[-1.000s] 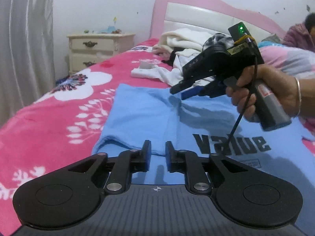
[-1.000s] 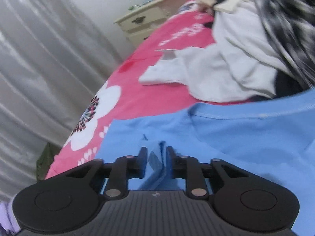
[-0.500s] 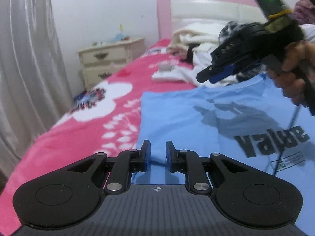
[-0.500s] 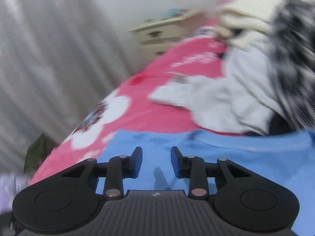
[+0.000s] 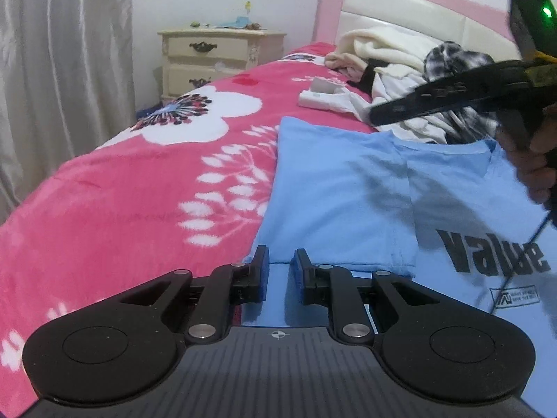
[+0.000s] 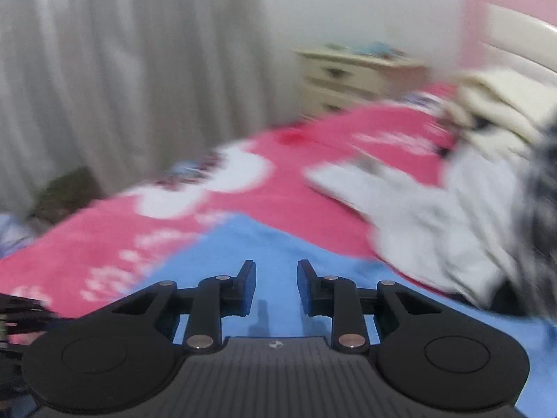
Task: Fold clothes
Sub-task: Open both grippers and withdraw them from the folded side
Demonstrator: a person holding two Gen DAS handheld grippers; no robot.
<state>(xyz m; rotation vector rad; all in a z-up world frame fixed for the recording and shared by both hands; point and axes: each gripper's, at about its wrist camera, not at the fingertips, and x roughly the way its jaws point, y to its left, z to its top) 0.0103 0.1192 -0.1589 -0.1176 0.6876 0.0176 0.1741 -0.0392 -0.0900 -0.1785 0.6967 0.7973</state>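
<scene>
Blue T-shirt (image 5: pixel 341 188) lies flat under both tools — left (image 5: pixel 280 267) parted, right (image 6: pixel 276 280) closing, both empty.

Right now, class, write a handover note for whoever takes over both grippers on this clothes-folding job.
Left gripper: jaws slightly apart, empty, at the blue T-shirt's near edge.
Right gripper: jaws closing, nothing between them, above the shirt.
Shirt lies print up on the pink bed cover; one side looks folded in.
Left: the remaining folds, then the clothes pile near the headboard.
</scene>
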